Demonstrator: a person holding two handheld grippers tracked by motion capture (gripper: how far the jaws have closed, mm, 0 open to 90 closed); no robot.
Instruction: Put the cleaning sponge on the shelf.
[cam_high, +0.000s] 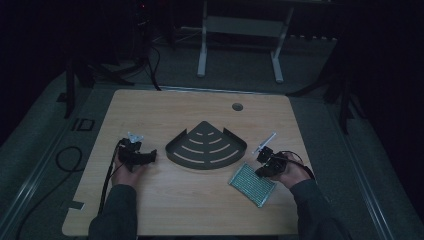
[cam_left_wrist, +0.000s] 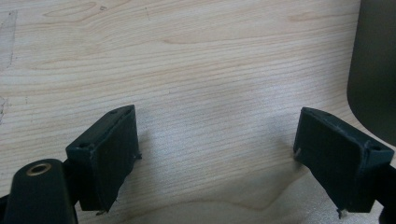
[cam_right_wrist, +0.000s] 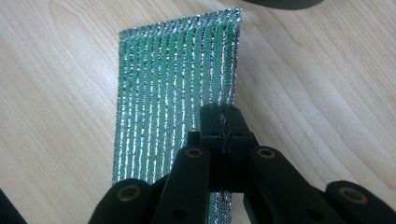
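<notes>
One camera hangs high over the person's side, looking forward and down across the whole bench. Another rides each hand-held gripper, close to the wood, looking along its jaws. The dark corner tray from above reappears at the left one's right edge.

Corner shelf at centre of counter. Scouring pad flat on counter, right of and nearer than shelf, just beside it. Left gripper left of shelf; right gripper at pad's edge.
</notes>
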